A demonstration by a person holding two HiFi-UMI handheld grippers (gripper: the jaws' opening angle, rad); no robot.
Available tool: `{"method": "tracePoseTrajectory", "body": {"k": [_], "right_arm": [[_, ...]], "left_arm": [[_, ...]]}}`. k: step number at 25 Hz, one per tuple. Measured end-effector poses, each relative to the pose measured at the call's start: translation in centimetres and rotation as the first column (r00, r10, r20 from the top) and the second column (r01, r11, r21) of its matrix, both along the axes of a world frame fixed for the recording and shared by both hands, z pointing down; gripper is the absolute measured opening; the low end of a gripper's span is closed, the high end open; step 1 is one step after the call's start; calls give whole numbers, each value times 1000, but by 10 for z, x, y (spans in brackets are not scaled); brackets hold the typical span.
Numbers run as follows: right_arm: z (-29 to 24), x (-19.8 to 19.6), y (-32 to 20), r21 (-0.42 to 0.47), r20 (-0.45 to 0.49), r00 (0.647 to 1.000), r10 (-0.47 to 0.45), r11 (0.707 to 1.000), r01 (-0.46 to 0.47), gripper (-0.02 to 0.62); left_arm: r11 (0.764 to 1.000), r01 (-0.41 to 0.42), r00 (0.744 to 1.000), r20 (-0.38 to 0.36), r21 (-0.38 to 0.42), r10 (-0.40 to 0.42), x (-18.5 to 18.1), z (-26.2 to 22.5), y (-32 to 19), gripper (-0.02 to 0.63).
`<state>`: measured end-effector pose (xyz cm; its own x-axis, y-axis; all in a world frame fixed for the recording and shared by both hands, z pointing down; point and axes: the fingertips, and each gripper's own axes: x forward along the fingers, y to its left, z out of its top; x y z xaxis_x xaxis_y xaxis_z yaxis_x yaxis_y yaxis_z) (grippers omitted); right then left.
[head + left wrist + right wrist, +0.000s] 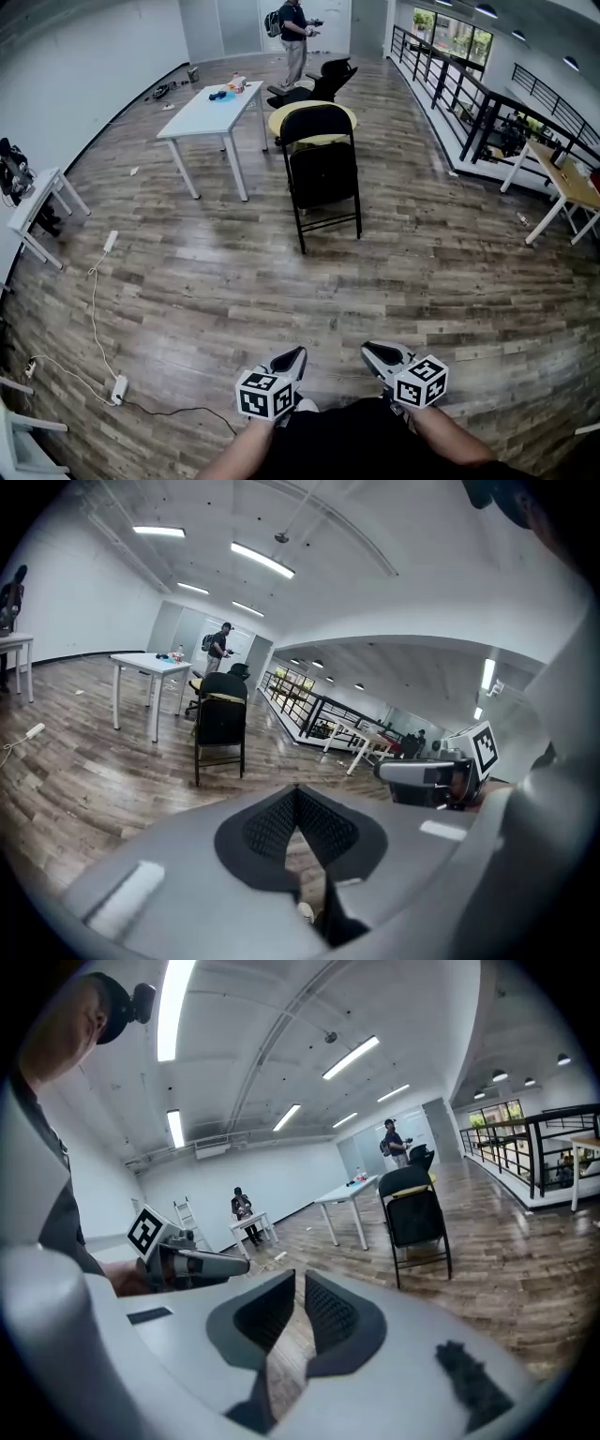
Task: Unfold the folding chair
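The black folding chair (323, 173) stands folded and upright on the wood floor, a few steps ahead of me. It also shows far off in the left gripper view (221, 728) and in the right gripper view (417, 1218). My left gripper (292, 360) hangs close to my body at the bottom of the head view, its tips (298, 789) pressed together and holding nothing. Beside it, my right gripper (377, 353) shows a narrow gap between its tips (300, 1281), also with nothing in it. Both are far from the chair.
A yellow round seat (314, 114) sits right behind the chair, and a white table (211, 111) stands to its left. A person (294, 37) stands at the back near a black office chair (328, 80). A cable and power strip (117, 387) lie left; a railing (450, 84) runs along the right.
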<state>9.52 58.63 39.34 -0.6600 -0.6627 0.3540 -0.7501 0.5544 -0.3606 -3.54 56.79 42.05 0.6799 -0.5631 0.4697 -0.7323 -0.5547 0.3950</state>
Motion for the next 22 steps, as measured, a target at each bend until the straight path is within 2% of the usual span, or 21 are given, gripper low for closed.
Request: {"method": "tracePoseTrajectory", "body": {"k": [9, 13, 16, 22], "right_arm": [[4, -16, 0, -17, -5, 1000, 8, 1000, -8, 35], [6, -23, -3, -17, -10, 1000, 15, 1000, -15, 35], [8, -32, -7, -16, -20, 1000, 4, 1000, -4, 35], [11, -63, -20, -22, -48, 998, -33, 999, 32, 35]], "left_arm": [[1000, 14, 1000, -3, -7, -14, -22, 2, -4, 8], [1000, 0, 1000, 7, 14, -1, -29, 0, -3, 8], [999, 20, 999, 36, 35, -21, -46, 3, -5, 8], [996, 88, 996, 18, 18, -88, -93, 7, -9, 8]]}}
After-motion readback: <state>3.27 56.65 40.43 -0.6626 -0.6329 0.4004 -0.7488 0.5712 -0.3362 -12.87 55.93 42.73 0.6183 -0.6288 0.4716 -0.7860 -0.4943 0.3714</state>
